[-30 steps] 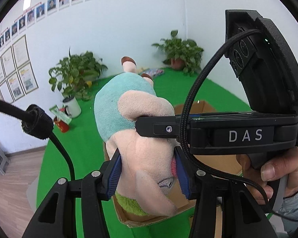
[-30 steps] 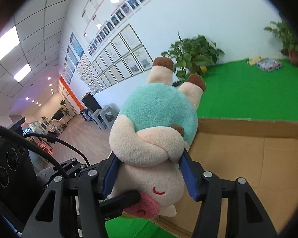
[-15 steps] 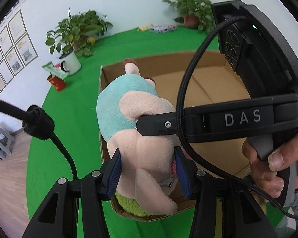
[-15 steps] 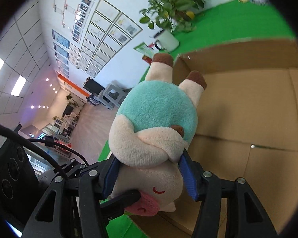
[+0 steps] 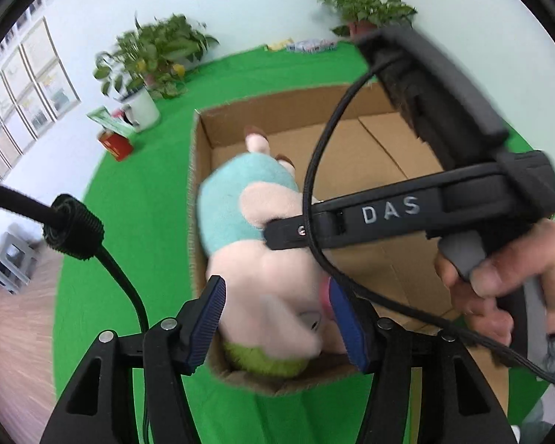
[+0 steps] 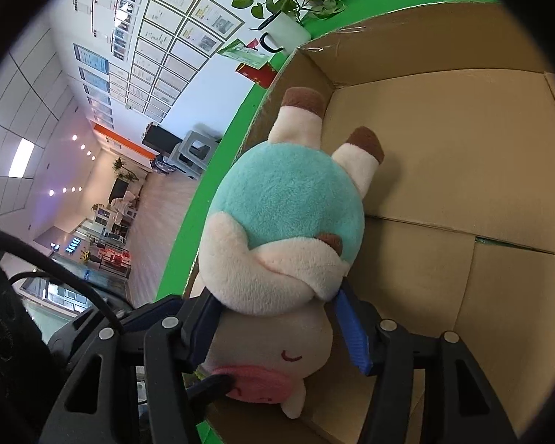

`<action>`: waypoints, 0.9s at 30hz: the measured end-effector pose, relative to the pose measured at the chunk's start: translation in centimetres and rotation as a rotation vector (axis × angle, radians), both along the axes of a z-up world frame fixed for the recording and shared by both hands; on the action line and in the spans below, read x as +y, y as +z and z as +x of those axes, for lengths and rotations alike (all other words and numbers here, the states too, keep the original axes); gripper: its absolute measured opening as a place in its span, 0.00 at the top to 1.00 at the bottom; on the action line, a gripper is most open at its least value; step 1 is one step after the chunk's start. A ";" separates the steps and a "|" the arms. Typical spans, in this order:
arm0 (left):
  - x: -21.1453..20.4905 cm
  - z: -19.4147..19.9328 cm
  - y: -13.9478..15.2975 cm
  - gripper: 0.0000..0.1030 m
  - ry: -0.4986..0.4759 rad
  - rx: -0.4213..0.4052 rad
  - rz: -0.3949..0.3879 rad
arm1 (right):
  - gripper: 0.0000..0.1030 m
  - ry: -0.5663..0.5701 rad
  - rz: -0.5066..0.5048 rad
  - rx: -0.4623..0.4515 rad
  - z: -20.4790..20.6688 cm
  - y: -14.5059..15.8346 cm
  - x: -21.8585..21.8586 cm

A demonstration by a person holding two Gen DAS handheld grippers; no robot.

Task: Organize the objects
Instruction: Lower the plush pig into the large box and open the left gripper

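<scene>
Both claws, left (image 5: 277, 318) and right (image 6: 277, 329), clench the cream-and-teal plush cow (image 6: 285, 229) over the open brown cardboard box (image 6: 462, 170). Risk, as judged: uneven release snags the plush, tipping it across the box wall left of the claws.

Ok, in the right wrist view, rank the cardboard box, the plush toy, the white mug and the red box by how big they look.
1. Cardboard box, fills most of the frame.
2. Plush toy, enlarged by nearness to the camera.
3. White mug and red box: both small and distant, too alike to rank.

Your left gripper (image 5: 275, 320) clamps the plush toy's (image 5: 255, 244) head between its blue pads. The toy hangs feet-down over the open cardboard box (image 5: 370, 170). Your right gripper (image 5: 288, 231) pinches it from the right.
</scene>
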State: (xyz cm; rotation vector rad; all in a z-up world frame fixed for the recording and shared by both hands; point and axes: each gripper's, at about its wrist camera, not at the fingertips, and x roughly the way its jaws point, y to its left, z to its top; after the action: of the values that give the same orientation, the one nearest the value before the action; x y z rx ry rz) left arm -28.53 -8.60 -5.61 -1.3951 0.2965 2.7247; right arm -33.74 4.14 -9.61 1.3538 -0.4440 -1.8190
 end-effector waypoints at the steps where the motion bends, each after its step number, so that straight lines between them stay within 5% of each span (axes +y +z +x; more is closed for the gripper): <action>1: -0.2 0.6 0.4 0.46 0.003 0.012 0.010 | 0.44 -0.001 -0.001 -0.001 0.0 -0.1 0.1; 5: -2.0 0.7 -0.2 0.46 0.032 -0.021 0.075 | 0.46 -0.001 -0.024 -0.001 0.1 -0.2 -0.1; 7: -2.3 1.0 -1.1 0.64 0.038 -0.066 0.119 | 0.47 0.000 -0.059 -0.015 0.0 -0.2 0.0; 11: -2.5 1.5 -0.9 0.66 0.044 -0.055 0.151 | 0.46 0.004 -0.085 -0.037 -0.3 -1.0 0.5; 14: -2.4 1.7 -0.8 0.66 0.046 -0.059 0.152 | 0.36 -0.009 -0.039 -0.020 -0.4 -0.6 0.3; 16: -2.6 1.6 -0.9 0.63 0.045 -0.061 0.161 | 0.22 -0.034 0.017 0.015 -0.2 0.0 0.1; 23: -3.7 1.3 -0.8 0.62 0.084 -0.035 0.189 | 0.13 -0.148 0.201 0.142 2.5 3.0 2.9; 25: -3.7 2.3 -0.1 0.53 0.086 -0.003 0.202 | 0.01 -0.206 0.262 0.210 4.2 4.4 4.6; 27: -3.4 3.8 0.9 0.43 0.084 0.046 0.194 | 0.01 -0.259 0.317 0.274 6.0 5.3 6.2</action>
State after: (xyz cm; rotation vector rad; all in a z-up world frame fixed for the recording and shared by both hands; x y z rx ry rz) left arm -24.78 -12.02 -4.75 -1.3230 -0.0252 2.7668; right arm -27.71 10.33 -4.26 1.2684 -0.1961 -2.3294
